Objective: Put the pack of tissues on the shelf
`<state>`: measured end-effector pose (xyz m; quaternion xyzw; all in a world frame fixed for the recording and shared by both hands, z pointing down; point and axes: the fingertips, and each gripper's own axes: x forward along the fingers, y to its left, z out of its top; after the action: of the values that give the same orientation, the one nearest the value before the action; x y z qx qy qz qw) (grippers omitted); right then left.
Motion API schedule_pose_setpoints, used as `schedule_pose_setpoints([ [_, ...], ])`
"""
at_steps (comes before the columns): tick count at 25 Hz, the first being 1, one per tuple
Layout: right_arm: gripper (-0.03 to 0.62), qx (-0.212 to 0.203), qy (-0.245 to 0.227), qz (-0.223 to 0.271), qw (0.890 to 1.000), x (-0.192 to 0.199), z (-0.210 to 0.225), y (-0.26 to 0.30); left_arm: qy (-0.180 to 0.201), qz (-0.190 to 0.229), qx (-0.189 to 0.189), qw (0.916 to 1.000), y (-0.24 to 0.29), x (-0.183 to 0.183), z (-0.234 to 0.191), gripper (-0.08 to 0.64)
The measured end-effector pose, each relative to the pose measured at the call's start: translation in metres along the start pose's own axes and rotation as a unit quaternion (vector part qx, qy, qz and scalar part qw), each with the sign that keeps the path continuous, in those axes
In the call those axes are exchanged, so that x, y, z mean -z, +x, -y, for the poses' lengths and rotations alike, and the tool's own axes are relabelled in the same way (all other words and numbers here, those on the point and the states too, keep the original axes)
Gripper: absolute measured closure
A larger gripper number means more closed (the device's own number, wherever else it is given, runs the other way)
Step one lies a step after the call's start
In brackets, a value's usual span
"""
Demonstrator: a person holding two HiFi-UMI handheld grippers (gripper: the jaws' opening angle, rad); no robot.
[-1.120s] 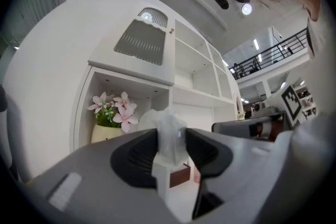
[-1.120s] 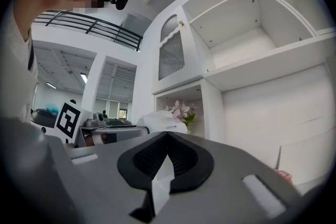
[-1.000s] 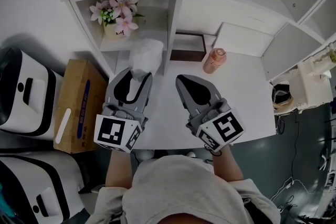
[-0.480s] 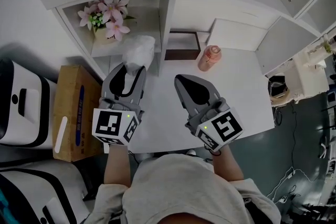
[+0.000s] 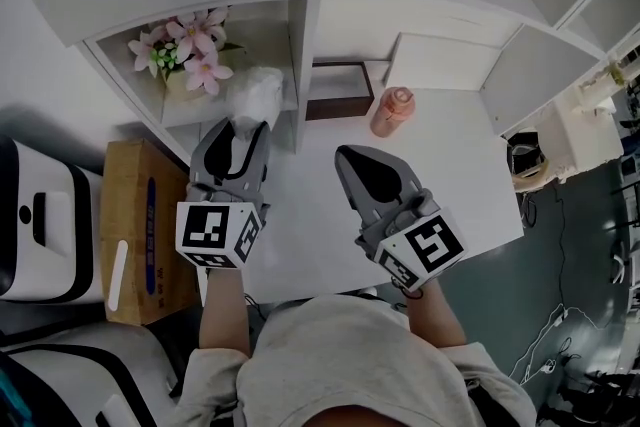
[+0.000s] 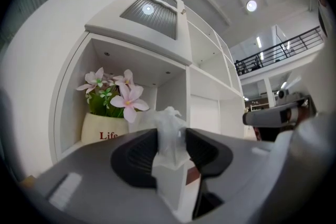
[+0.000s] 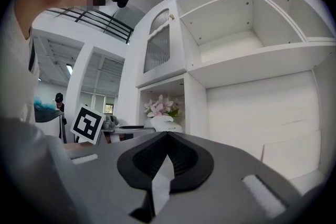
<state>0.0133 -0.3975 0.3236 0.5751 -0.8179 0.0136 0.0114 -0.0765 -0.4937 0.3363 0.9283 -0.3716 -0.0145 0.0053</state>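
The pack of tissues is a white pack in crinkled clear plastic. My left gripper is shut on its near end and holds it level at the front edge of the open shelf compartment. In the left gripper view the pack stands pinched between the dark pads, just right of the flower pot. Above the white table, my right gripper is shut with nothing in it; its tips meet.
Pink flowers in a white pot fill the back left of the compartment. A dark brown box and an orange bottle stand on the table by the shelf wall. A cardboard box lies left, beside white appliances.
My left gripper has carried the tissue pack forward and left, up to the compartment with the flowers. The right gripper has hardly moved.
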Motion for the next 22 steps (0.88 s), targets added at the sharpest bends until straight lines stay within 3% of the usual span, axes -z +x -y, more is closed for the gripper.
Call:
schedule_pose_setpoints([
  [10,0.592,0.021,0.001,-0.005,1.000,0.002,0.017,0.002,-0.003,-0.035,-0.003,0.9994,0.026,0.024,-0.008,0.396],
  [22,0.592,0.036,-0.001,-0.013,0.999,0.006,0.027,-0.004,-0.007,-0.047,-0.014,0.9988,0.046,0.033,-0.014,0.396],
])
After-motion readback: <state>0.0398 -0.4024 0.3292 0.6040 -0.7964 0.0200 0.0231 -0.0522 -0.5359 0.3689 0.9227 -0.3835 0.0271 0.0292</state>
